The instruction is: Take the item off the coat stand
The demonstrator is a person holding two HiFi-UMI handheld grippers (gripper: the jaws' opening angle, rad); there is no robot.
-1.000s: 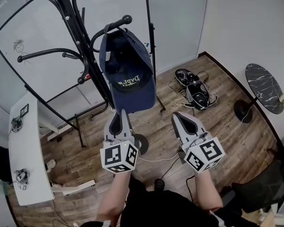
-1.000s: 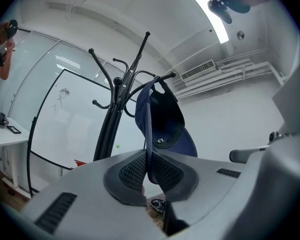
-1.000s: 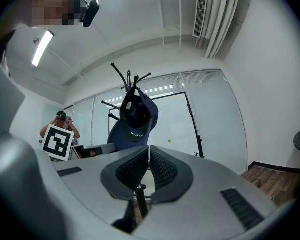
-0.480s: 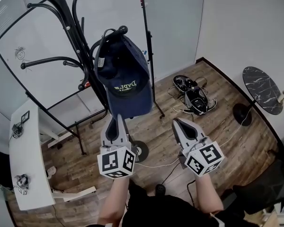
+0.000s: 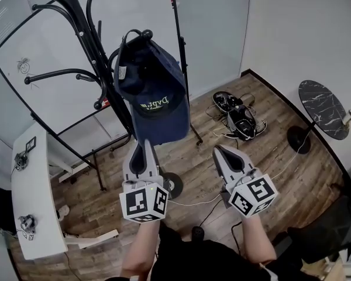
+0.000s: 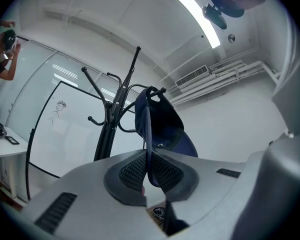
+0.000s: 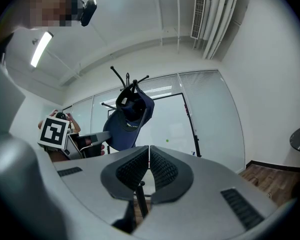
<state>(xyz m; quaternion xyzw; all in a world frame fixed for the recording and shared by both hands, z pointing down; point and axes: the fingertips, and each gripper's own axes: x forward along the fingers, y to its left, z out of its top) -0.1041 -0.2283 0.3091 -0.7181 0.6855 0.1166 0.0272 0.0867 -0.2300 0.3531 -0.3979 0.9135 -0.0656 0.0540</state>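
A navy cap (image 5: 151, 92) hangs by its back strap from an upper hook of the black coat stand (image 5: 85, 25). My left gripper (image 5: 144, 146) is just below it, shut on the edge of the cap's brim. In the left gripper view the brim runs down between the pads (image 6: 132, 170) of the left gripper (image 6: 148, 168), with the cap (image 6: 162, 126) and the coat stand (image 6: 110, 124) behind it. My right gripper (image 5: 221, 153) is held beside it at the right, shut and empty. In the right gripper view the right gripper (image 7: 149, 165) shows its jaws together, with the cap (image 7: 130, 115) beyond them.
A framed glass whiteboard (image 5: 41, 69) stands behind the stand. A white table (image 5: 38, 215) with small devices is at the left. Dark shoes and cables (image 5: 237, 115) lie on the wood floor by the wall. A round marble side table (image 5: 324, 107) is at the right.
The left gripper and the cap's brim have shifted slightly to the left in view. The cap's strap is still on the hook. The right gripper has hardly moved.
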